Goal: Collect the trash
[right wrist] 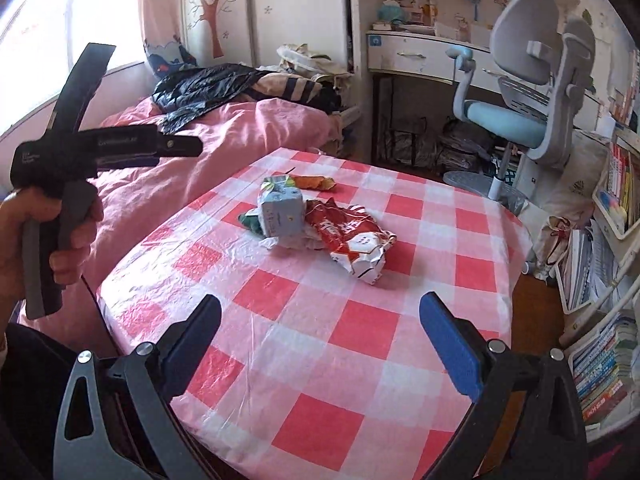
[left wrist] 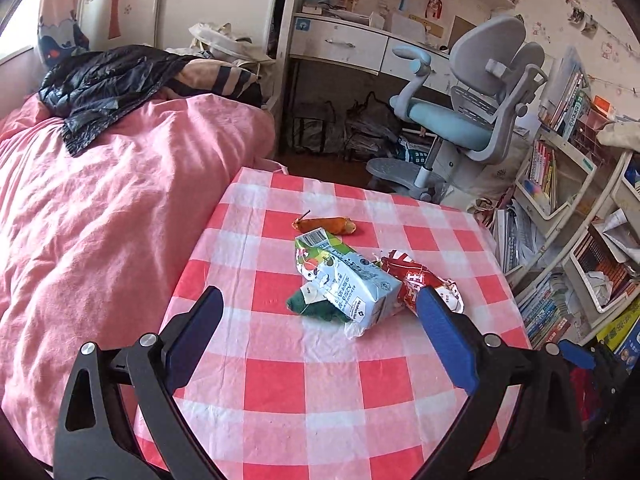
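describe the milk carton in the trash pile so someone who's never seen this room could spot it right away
Find the table with the red-and-white checked cloth beside the pink bed; a small trash pile sits near its middle. The milk carton is the pale blue boxy pack lying on its side in the pile's centre. It alone is box-shaped: the red-and-white wrapper beside it is crumpled flat, and the orange wrapper lies apart behind it.

A child's bedroom — pink bed (left wrist: 120,200), study desk (left wrist: 360,46), crammed bookshelves (left wrist: 560,184).

Crushed pale-blue milk carton (left wrist: 352,284) lies flat, ahead between the left gripper (left wrist: 320,312) fingers. Crumpled red wrapper (left wrist: 420,284) touches its right side; orange wrapper (left wrist: 326,225) lies beyond.
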{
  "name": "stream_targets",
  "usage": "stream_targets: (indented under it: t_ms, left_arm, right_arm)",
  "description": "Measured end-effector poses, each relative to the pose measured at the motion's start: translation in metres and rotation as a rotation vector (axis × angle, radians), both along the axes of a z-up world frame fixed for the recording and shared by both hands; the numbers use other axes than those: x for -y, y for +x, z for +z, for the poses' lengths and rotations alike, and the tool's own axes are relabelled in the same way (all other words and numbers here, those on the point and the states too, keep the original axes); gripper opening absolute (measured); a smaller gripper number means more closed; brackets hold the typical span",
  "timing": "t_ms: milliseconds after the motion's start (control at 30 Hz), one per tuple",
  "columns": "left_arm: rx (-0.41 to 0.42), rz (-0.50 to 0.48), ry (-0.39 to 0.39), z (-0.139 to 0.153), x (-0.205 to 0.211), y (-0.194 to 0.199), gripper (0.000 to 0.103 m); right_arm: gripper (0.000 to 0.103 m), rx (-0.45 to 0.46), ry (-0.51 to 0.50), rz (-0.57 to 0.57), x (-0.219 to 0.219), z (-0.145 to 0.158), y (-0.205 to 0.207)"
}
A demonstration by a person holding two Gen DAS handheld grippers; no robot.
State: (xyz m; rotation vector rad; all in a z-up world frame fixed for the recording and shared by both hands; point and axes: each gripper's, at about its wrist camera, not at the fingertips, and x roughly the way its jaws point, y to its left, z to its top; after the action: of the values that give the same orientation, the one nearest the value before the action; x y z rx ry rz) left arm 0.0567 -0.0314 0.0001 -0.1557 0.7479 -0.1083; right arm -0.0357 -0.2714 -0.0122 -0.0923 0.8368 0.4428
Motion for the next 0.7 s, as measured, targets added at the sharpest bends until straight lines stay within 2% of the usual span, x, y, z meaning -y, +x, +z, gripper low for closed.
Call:
stream_targets:
  t_ms: [267, 700]
  left_arm:
    - [-0.012, 0.021, -0.026, -0.003, -0.009, 0.003, 0.094]
    - [-0.02, 0.017, -0.027, -0.004, -0.008, 0.005, 0.094]
  right_arm:
    - [0.095, -0.054, -0.068, 0.034, -0.014, -0.013, 0.006]
    - [0.095, -0.042, -0.124, 0.009, -0.017, -0.016, 0.009]
